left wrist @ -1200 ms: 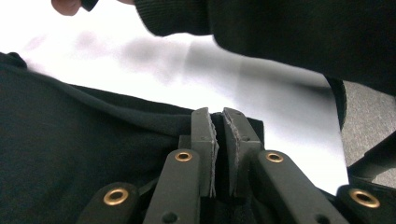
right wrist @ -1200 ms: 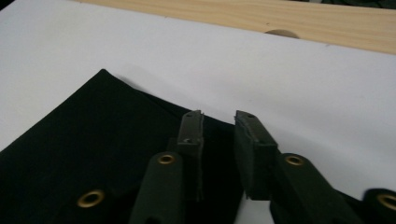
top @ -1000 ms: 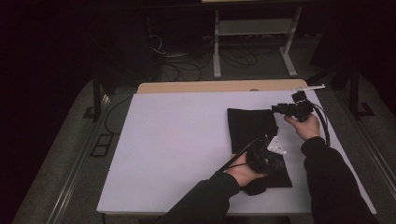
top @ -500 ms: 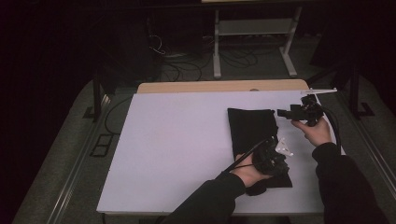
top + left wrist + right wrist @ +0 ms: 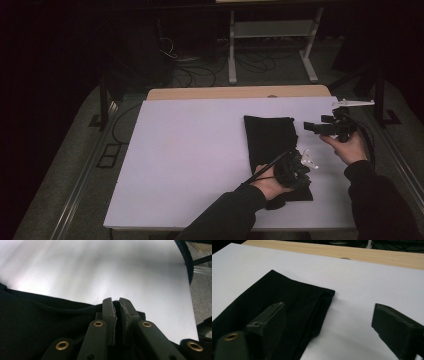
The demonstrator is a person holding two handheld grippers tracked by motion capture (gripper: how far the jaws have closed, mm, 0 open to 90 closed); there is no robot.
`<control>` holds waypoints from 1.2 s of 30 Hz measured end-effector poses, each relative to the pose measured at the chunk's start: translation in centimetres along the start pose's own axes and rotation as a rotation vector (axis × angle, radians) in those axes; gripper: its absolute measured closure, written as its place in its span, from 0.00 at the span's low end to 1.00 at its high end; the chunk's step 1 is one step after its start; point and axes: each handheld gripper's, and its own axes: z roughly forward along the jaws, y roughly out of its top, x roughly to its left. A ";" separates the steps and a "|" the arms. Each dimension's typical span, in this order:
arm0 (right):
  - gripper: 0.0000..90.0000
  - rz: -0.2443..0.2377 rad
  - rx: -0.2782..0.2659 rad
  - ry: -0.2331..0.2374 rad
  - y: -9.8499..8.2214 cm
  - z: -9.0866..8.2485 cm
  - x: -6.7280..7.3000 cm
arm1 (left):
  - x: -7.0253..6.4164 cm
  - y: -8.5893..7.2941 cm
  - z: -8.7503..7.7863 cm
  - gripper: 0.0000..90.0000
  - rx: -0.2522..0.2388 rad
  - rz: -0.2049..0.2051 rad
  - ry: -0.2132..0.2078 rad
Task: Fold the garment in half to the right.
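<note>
Right gripper [image 5: 320, 127] farther right (folded black cloth [image 5: 270, 137])

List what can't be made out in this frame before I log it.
- Cloth, high view: its near end is hidden under the left gripper and hand.
- Left gripper view: the jaws stand closed on the cloth, but its lower part is cut off by the frame edge.
- Right gripper, right gripper view: jaws wide apart, blurred and cut off at the bottom.
- What kind of garment the cloth is: too dark to tell.
</note>
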 end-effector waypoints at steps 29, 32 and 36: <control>0.00 -0.029 -0.022 0.005 -3.4 -3.5 0.9 | -1.1 0.9 -0.6 0.56 0.064 0.019 -0.072; 0.00 -0.027 -0.027 0.004 -3.7 -3.8 1.0 | -1.1 0.9 -0.8 0.46 0.054 -0.008 -0.054; 0.00 -0.031 -0.029 0.002 -3.9 -4.1 1.2 | -1.0 1.0 -1.2 0.31 0.052 -0.012 -0.056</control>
